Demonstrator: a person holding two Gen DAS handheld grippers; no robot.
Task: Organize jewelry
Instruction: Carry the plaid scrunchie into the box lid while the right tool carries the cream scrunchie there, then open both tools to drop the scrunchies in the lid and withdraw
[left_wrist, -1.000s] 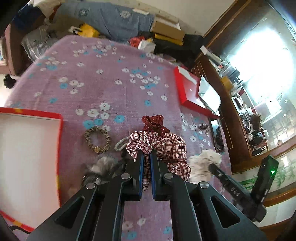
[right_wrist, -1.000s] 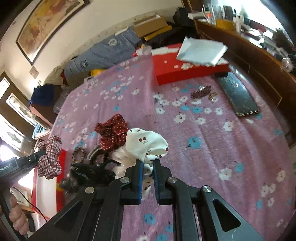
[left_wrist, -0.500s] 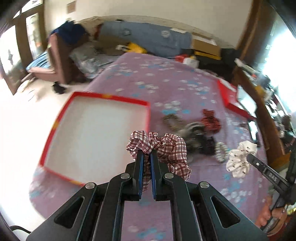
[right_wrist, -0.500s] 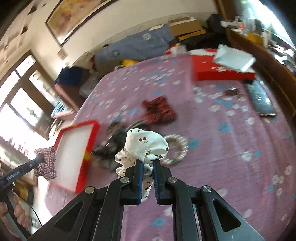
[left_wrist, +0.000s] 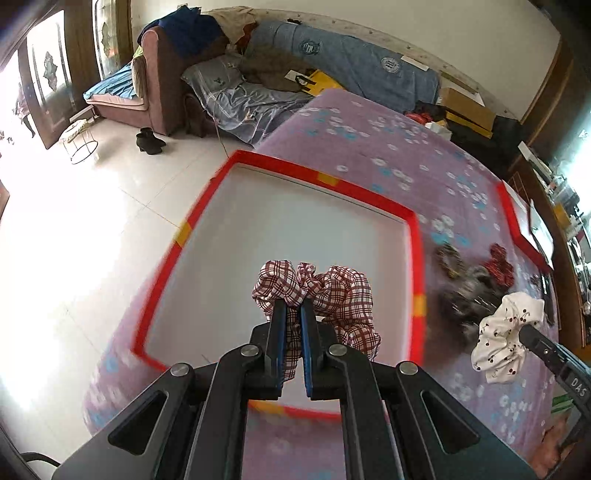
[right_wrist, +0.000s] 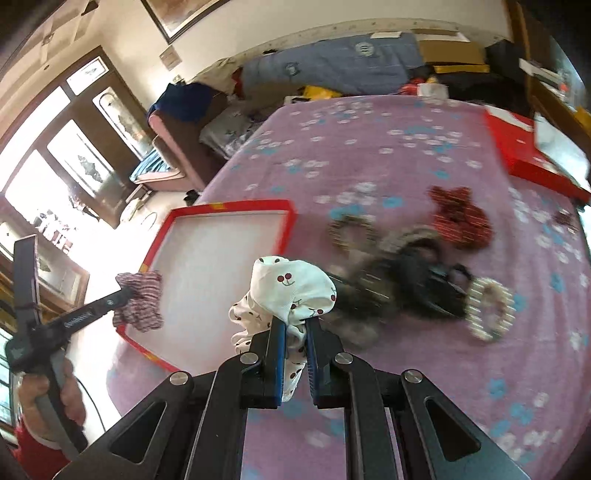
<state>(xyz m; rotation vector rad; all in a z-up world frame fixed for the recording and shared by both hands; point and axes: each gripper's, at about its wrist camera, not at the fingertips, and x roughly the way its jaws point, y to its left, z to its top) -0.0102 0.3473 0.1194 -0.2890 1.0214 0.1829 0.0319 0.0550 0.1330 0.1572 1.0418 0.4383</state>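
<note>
As both loads are soft and light | red tray (left_wrist: 413, 236) under left jaws | plaid scrunchie (left_wrist: 332, 291) pinched in left gripper (left_wrist: 291, 314) | cherry scrunchie (right_wrist: 291, 291) pinched in right gripper (right_wrist: 295, 325) | hold bunched folds, likely no slip.

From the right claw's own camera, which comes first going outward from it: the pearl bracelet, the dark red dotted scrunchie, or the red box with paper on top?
1. White pearl bracelet, nearest, on the claw's right.
2. Dark red dotted scrunchie, farther back, also right.
3. Red box with white paper on top, farthest, at the bedspread's far right edge.
</note>
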